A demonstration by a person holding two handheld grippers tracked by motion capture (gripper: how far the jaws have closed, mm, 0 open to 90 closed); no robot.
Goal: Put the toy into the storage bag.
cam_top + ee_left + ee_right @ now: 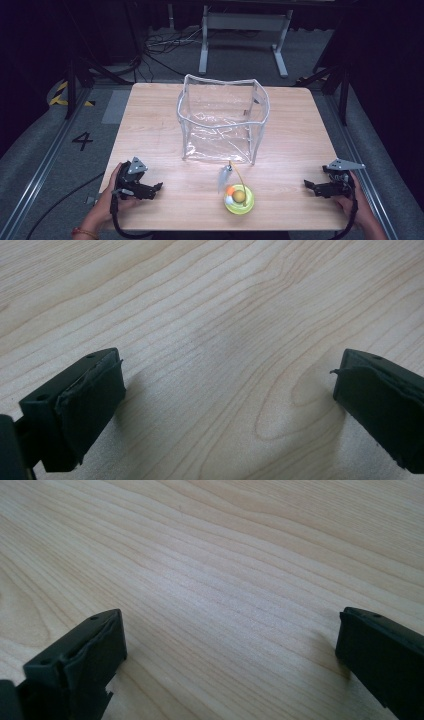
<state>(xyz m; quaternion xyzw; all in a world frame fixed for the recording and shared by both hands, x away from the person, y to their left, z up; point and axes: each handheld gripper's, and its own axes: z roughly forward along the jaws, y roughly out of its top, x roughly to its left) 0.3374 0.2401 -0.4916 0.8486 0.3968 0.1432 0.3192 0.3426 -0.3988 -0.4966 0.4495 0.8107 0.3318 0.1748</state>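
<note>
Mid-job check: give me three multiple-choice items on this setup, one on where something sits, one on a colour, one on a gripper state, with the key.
1. Where is the small round toy relative to the clear bag?
A. Inside the bag
B. On the table, on the person's side of the bag
C. Behind the bag, at the far edge

2. What colour is the toy's round base?
A. Yellow-green
B. Red
C. Black

3. How does the left gripper stand?
A. Shut on the toy
B. Shut on nothing
C. Open over bare wood

Key: 1 B, since the high view shows the toy on the table between the bag and the near edge. 2 A, since its rim shows yellow-green around an orange ball. 3 C, since the left gripper view shows its jaws wide apart with wood grain between them.
</note>
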